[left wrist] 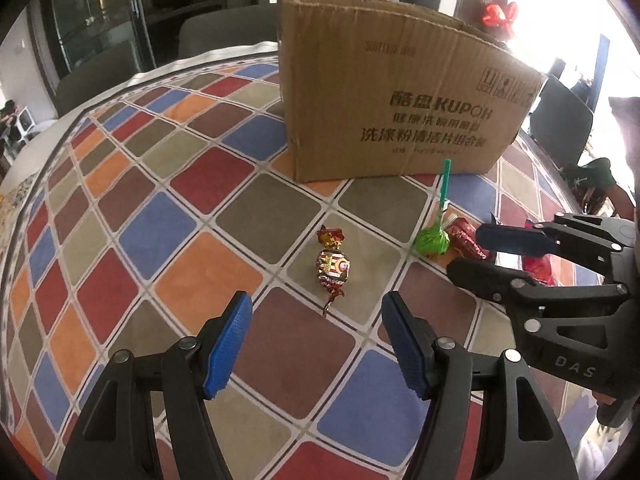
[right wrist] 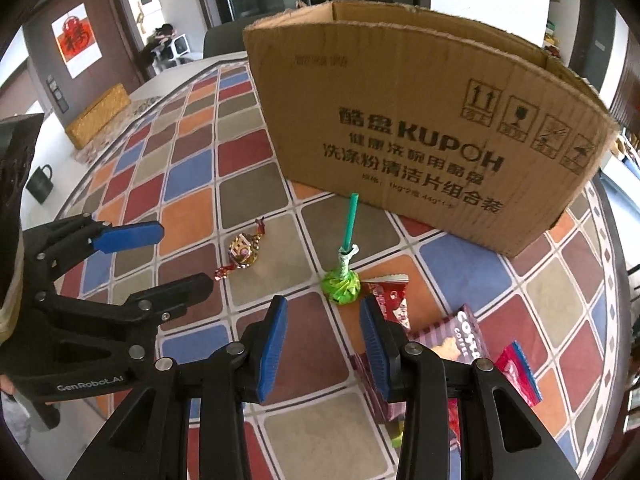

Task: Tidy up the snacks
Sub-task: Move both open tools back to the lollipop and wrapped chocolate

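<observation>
While both sets of jaws stand parted and empty, the left gripper (left wrist: 316, 346) aims at the foil candy (left wrist: 333, 267), lying lengthwise mid-frame on the desk (left wrist: 180, 216), and the right gripper (right wrist: 323, 344) faces the green lollipop (right wrist: 341, 285) just above it.

A home dining room: patterned tablecloth (left wrist: 168, 216), dining chairs (left wrist: 224, 28), red paper charm on a door (right wrist: 78, 38).

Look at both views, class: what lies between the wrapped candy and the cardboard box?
Nothing but bare checkered tablecloth lies between the candy and the box; the left wrist view shows it best.
</observation>
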